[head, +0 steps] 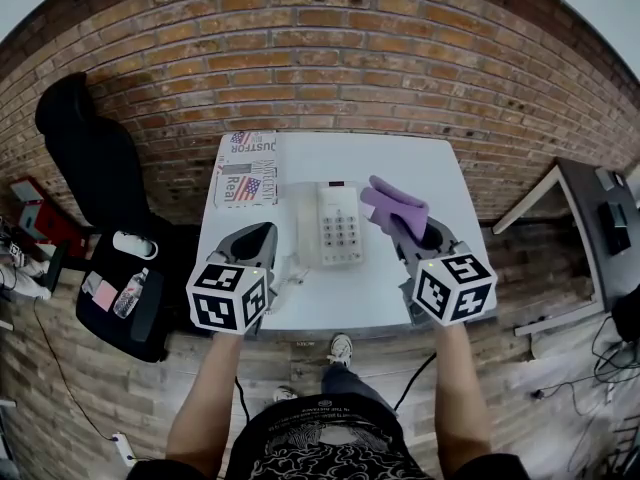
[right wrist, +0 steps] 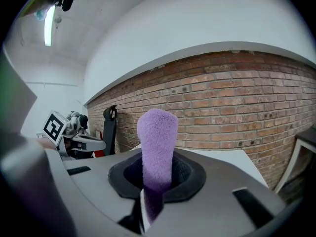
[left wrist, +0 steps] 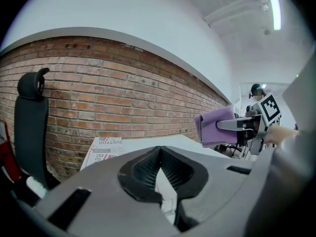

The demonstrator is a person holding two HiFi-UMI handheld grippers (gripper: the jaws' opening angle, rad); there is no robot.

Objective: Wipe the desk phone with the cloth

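The right hand-held gripper (head: 404, 228) clamps the purple cloth (head: 394, 204) beside the desk phone (head: 339, 224), while the left hand-held gripper (head: 260, 232) is clenched, empty.

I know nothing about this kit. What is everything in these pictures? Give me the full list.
table: one, white, centre of the head view
desk phone: one, white, middle of the table
cloth: one, purple, held up just right of the phone
printed sheet or box: one, white with flag print, table's far left corner
office chair: one, black, left of the table
bag: one, black, on the floor at left
second desk: one, dark, far right
left gripper: one, grey, jaws together, empty
right gripper: one, grey, shut on the cloth
forearms: two, bare, bottom of the head view
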